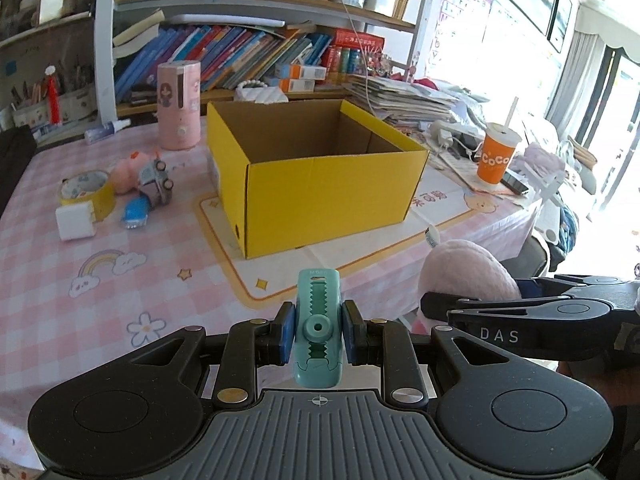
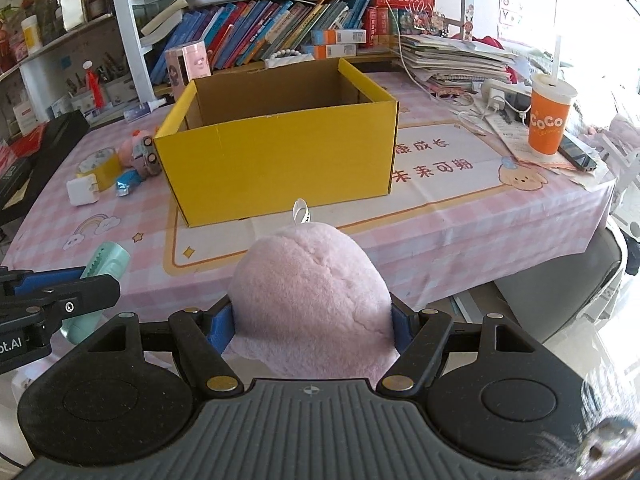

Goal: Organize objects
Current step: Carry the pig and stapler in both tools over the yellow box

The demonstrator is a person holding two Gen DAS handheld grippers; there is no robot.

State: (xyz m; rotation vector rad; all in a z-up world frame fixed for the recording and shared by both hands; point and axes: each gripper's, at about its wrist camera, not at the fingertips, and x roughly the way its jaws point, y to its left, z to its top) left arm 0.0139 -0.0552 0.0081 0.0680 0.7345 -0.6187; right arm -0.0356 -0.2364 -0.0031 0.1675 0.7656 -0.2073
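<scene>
An open yellow cardboard box (image 1: 320, 184) (image 2: 276, 156) stands on the pink checked tablecloth, and its inside looks empty. My left gripper (image 1: 318, 332) is shut on a teal plastic clip-like tool (image 1: 318, 320), held above the table's near edge in front of the box; the tool also shows in the right wrist view (image 2: 106, 268). My right gripper (image 2: 312, 320) is shut on a pink plush toy (image 2: 312, 296), also seen at right in the left wrist view (image 1: 464, 276). Left of the box lie a tape roll (image 1: 86, 190), a white charger (image 1: 76, 222), a toy car (image 1: 158, 182), a pink plush (image 1: 124, 174) and a blue wrapped item (image 1: 136, 210).
A pink cylindrical humidifier (image 1: 179, 104) stands behind the box at left. An orange CoCo cup (image 1: 496, 156) with a straw, a phone (image 1: 516, 182), cables and stacked papers (image 1: 404, 100) sit at right. Bookshelves (image 1: 248, 52) line the back. A dark chair (image 2: 560, 288) stands by the table's right edge.
</scene>
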